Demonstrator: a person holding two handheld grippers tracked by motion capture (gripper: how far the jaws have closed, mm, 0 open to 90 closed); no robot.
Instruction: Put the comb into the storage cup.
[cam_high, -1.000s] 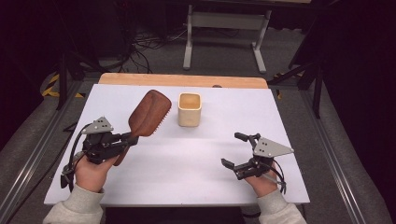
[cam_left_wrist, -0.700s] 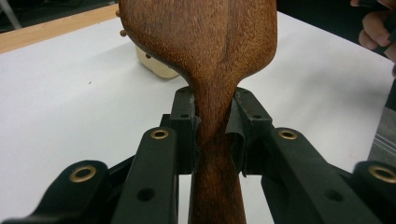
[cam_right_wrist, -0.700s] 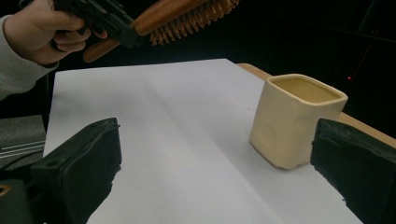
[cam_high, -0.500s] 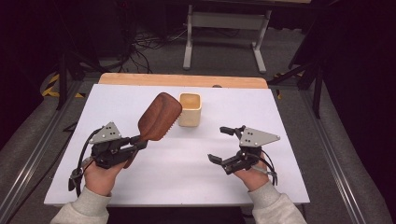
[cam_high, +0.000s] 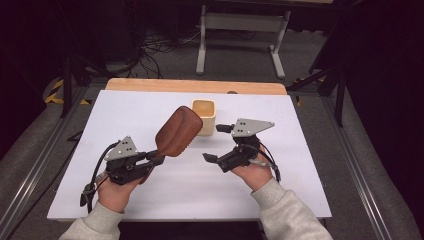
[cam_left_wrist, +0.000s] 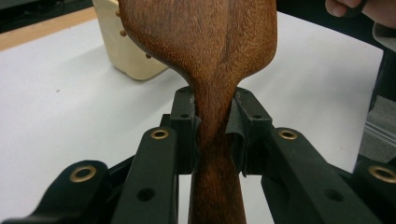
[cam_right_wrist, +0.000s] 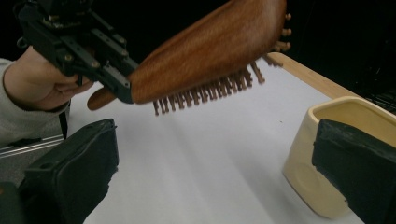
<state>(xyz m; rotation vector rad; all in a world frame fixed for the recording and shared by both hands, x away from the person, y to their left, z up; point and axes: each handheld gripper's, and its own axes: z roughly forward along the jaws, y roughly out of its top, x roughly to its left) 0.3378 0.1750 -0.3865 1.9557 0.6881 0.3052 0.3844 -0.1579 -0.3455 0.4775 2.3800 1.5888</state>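
Left gripper (cam_high: 150, 161) clamped tight on the neck of the wooden hairbrush (cam_high: 178, 131), both jaws pinching the handle, seen clearly in the left gripper view. Brush (cam_left_wrist: 205, 46) held up off the white table (cam_high: 125, 110), head tilted up and toward the far right, bristles facing down. Looks like it's just about overlapping the near-left corner of the cream cup (cam_high: 204, 116) now, but can't tell if actually touching.

Compared with a second ago: brush head swung right and nearer the middle, left hand dropped closer to the near edge. Right gripper (cam_high: 218, 142) slid in from the near right, now parked just right of the cup, jaws wide apart with nothing between them. In the right gripper view, one pad (cam_right_wrist: 359, 163) already sits in front of the cup (cam_right_wrist: 322, 154), the other (cam_right_wrist: 74, 163) well off on the open side.

So probably lining up to steady the cup with the right while the left drops the brush in. Nothing inside the cup yet, cup upright near the far middle of the table. Worth watching: long brush, small cup, easy to tip.
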